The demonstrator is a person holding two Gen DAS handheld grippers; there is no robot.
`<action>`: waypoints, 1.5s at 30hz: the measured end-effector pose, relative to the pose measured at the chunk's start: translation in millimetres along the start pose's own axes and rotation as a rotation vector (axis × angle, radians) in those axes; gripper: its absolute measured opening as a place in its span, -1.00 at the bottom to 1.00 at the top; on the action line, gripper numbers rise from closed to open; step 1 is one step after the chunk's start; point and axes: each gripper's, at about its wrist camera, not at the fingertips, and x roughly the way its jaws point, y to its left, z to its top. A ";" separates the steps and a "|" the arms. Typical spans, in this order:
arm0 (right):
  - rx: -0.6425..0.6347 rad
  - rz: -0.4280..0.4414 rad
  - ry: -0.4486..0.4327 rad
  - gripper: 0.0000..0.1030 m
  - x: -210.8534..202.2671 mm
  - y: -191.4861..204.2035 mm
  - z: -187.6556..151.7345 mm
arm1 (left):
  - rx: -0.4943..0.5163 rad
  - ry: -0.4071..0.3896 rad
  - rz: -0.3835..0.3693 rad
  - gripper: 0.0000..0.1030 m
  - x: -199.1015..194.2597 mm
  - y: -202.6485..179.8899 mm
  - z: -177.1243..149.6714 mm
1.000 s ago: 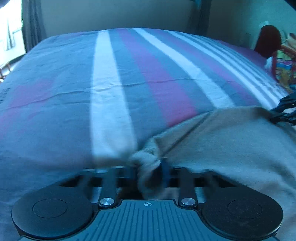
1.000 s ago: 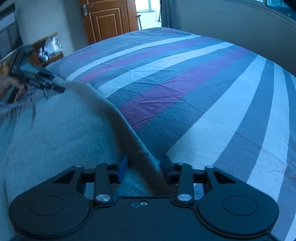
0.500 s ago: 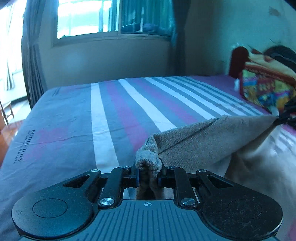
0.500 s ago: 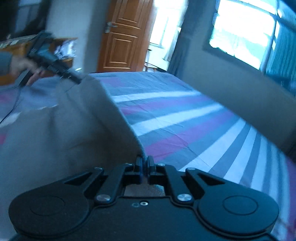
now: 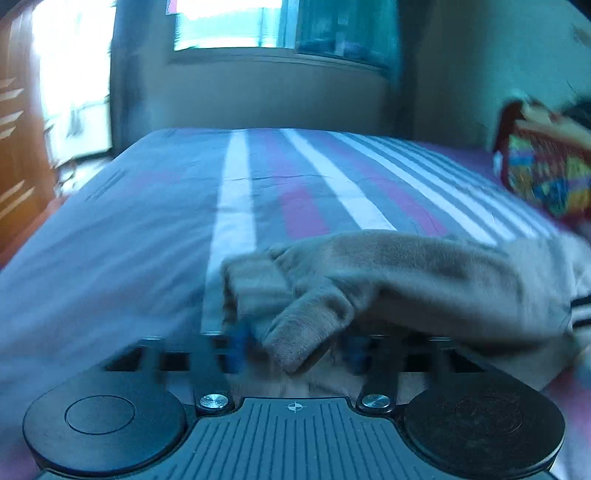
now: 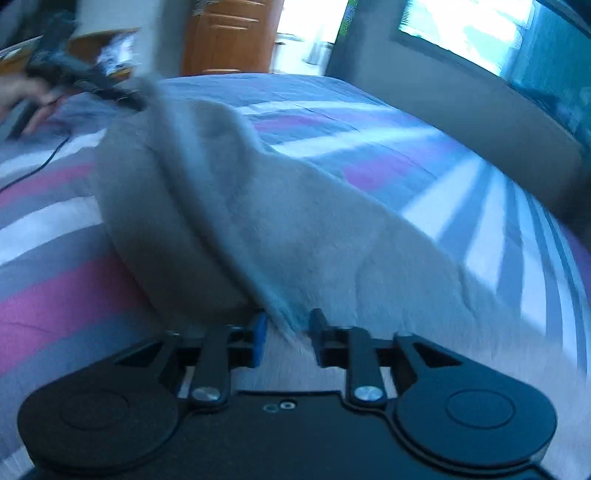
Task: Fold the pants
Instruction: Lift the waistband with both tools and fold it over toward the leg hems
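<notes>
Both claws are letting go of the cloth. On the left gripper (image 5: 295, 354) the black jaws with blue pads are opening and stand fairly wide apart; a thick folded corner of the grey-beige fleece pants (image 5: 388, 280) pokes down into the gap between them, and the pads do not press on it. On the right gripper (image 6: 284, 339) the jaws are also opening, to a narrower gap, with one blue pad (image 6: 258, 341) on the left finger; a thin edge of the same pants (image 6: 258, 229) runs between the fingers, loose of both. From the left claw outward, the pants lie as a doubled, rumpled band across the near part of the bed, stretching from the claw toward the bed's right edge, where a few dark and white stripes of the garment show. From the right claw outward, the cloth rises in a long ridge that runs away to the far left, where the left gripper (image 6: 85, 79), held in the person's hand (image 6: 26, 98), sits at the garment's other end; a thin dark cable (image 6: 44, 162) trails over the sheet below it. Under the pants lies the striped bedsheet (image 5: 236, 206), grey with white and magenta bands, covering the whole bed. At the bed's right edge rests a bright multicoloured patterned cushion (image 5: 546, 177). Beyond the far edge are a wall with a window (image 5: 236, 26) and a brown wooden door (image 6: 229, 37). Both views are blurred.
</notes>
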 end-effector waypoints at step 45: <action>1.058 0.127 -0.164 -0.77 9.4 -72.6 -104.7 | -0.736 -0.032 -0.173 0.26 9.6 51.2 -36.8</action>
